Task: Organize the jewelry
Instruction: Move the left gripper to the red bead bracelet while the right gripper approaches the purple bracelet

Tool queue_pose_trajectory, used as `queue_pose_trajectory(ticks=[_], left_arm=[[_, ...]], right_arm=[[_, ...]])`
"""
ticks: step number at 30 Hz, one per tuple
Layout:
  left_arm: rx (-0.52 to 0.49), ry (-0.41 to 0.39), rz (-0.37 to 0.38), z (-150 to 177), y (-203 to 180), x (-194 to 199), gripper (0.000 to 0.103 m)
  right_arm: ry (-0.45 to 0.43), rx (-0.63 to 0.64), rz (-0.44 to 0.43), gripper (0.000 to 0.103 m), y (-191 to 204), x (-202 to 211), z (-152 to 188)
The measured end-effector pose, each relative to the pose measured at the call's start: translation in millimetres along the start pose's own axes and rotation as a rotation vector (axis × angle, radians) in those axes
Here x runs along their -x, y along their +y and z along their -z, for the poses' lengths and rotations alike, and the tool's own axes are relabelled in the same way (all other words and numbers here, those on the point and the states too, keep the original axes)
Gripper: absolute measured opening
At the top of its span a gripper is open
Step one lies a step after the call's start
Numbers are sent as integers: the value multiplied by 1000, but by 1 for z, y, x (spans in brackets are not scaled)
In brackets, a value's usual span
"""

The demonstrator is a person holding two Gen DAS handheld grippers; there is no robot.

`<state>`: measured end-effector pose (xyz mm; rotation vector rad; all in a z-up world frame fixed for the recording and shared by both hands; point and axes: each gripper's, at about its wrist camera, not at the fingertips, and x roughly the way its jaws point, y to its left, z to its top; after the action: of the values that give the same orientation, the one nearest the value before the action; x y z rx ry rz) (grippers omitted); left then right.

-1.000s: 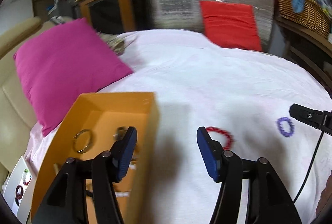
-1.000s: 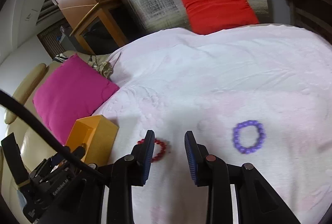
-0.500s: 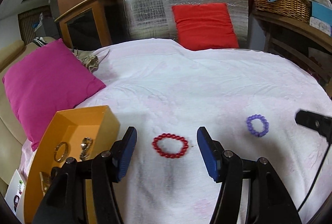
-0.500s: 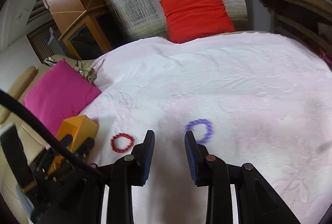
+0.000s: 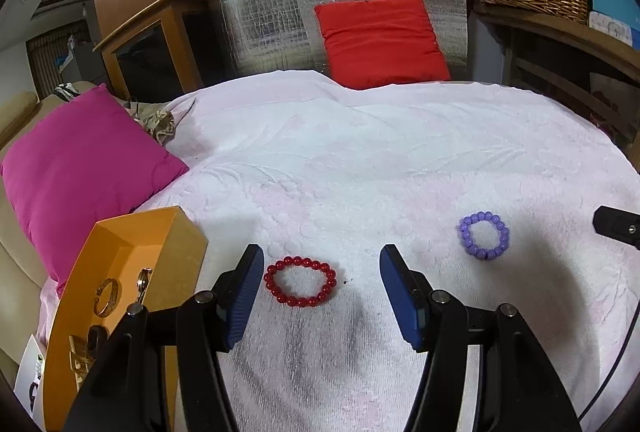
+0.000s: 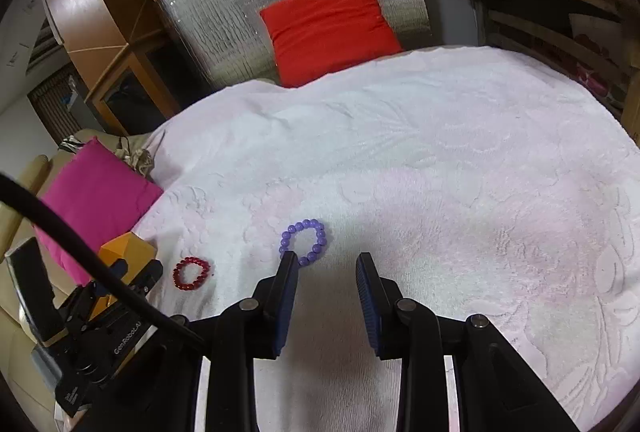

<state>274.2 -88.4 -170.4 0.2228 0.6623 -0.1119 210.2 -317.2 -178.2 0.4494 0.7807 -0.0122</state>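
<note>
Step in hand: approach for pickup.
Left gripper [image 5: 320,288]: fingers half open, empty, straddling the red bead bracelet [image 5: 300,282] on the white bedspread [image 5: 360,151], beside the orange box [image 5: 176,272].
Right gripper [image 6: 326,298]: fingers narrowly parted, empty; purple bead bracelet [image 6: 304,242] just ahead.
Next: lower, close.

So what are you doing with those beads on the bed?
A person is tidying jewelry with a gripper in each hand. The left gripper is open, with the red bracelet lying between its fingers, not yet picked up. The right gripper is open too, and empty, close to the purple bracelet. Both bracelets lie on the white blanket. The orange box on the left already holds a few gold pieces.
</note>
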Motion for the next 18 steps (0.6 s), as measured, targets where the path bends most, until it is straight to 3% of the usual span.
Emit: queue_pose_trajectory(ticks=[11,18], left_arm=[[-4,51,-1,2,10,-20,61],[118,197,142,9,42,-51,61]], right_arm=[[93,10,-32,32,7,-43,-8],[170,-1,-45,32,2,-74,-11]])
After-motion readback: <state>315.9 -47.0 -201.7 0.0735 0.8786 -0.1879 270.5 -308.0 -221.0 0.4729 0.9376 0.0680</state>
